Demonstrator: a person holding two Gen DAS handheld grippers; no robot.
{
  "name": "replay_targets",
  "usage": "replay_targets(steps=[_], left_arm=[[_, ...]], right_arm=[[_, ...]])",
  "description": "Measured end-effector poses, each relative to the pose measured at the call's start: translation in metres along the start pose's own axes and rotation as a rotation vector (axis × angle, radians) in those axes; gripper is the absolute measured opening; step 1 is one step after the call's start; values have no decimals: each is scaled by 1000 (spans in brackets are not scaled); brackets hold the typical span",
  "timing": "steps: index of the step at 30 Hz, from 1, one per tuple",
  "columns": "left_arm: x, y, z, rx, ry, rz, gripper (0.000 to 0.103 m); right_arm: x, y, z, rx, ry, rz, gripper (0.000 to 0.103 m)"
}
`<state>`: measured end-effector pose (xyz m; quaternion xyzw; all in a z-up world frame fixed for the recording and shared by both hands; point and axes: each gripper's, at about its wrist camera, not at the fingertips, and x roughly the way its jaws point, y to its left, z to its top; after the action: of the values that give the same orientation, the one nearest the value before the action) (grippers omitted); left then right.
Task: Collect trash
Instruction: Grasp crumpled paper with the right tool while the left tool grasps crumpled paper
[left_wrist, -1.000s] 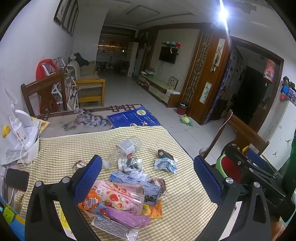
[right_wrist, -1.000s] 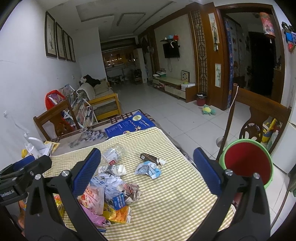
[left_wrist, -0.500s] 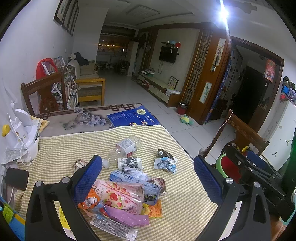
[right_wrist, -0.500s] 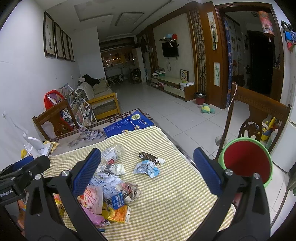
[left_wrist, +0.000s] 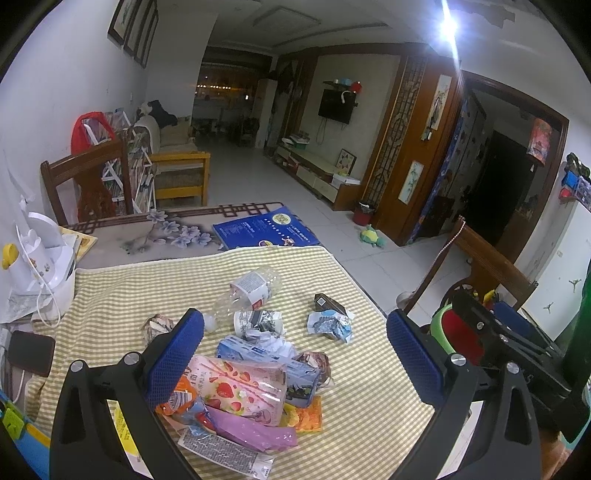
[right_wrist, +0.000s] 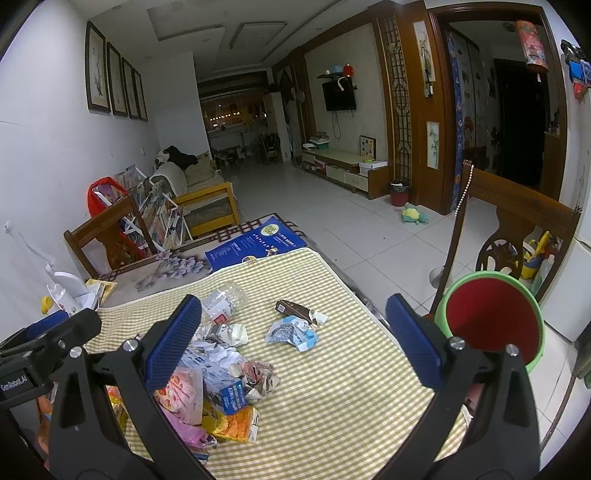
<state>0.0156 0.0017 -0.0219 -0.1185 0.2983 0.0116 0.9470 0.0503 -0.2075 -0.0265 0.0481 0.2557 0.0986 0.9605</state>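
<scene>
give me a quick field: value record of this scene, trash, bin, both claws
surface: table with yellow checked cloth
trash: wrapper pile, clear plastic bottle, crumpled blue-white wrapper, dark wrapper
bin: green bucket with red liner, off the table's right edge, by a wooden chair
left claw: open, empty, above the pile
right claw: open, empty
collected so far: nothing seen in the bucket

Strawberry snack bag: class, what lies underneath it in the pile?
Under the strawberry snack bag show a purple wrapper, an orange packet and a blue carton. Anything beneath its middle is covered.
</scene>
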Motion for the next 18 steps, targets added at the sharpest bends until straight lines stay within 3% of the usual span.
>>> replay_targets(steps=[10,15,18], left_arm=[[14,33,-5,-38,29,99,95],[24,62,-6,-63,-18,209,95],[36,79,-6,-52,1,280,95]], right_arm=[[23,4,-12,-38,73,6,99],[71,15,-37,-42,277,73,99],[102,20,-53,26,423,192,99]])
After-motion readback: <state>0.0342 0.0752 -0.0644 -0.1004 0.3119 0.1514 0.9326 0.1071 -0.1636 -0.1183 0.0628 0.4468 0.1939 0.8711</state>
